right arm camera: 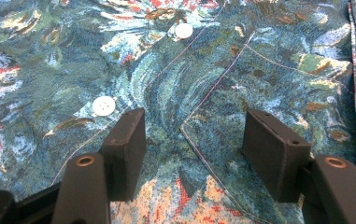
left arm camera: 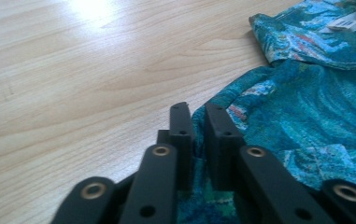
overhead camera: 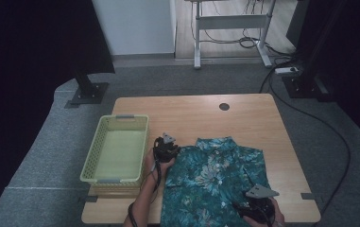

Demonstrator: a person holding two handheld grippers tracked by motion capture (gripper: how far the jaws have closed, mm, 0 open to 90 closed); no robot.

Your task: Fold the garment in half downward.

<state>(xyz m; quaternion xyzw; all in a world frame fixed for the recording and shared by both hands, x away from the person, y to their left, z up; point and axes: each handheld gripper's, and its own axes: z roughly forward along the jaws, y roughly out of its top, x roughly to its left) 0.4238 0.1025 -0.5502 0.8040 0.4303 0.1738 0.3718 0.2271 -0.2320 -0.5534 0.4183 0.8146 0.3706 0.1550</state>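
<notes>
- Shirt (overhead camera: 215,184): a short-sleeved one in a teal floral print lies spread flat on the near half of the wooden desk (overhead camera: 248,118), collar (overhead camera: 214,143) toward the far side, hem reaching the near edge.
- Its front faces up; the right gripper view shows white buttons (right arm camera: 103,106) along the placket and the stitched outline of a chest pocket (right arm camera: 269,79).
- The left gripper (overhead camera: 165,150) sits at the shirt's left shoulder edge, just right of the basket and held in the person's left hand (overhead camera: 153,163).
- In the left gripper view the left gripper's (left arm camera: 195,126) jaws stand almost together, with a fold of the shirt's edge (left arm camera: 306,121) pinched in the narrow gap between them; bare desk wood (left arm camera: 73,84) lies to one side of the jaws, printed cloth to the other.
- The right gripper (overhead camera: 258,203) is over the lower right part of the shirt, near the desk's front edge, held in the person's right hand (overhead camera: 274,216).
- In the right gripper view the right gripper's (right arm camera: 194,144) jaws are spread wide apart, holding nothing, low over the fabric (right arm camera: 166,56) beside the pocket corner; whether the tips touch the cloth cannot be told.
- A pale yellow-green slatted basket (overhead camera: 101,142) stands on the left part of the desk, close beside the shirt but apart from it.
- A small round dark hole (overhead camera: 224,107) marks the desk's far side.
</notes>
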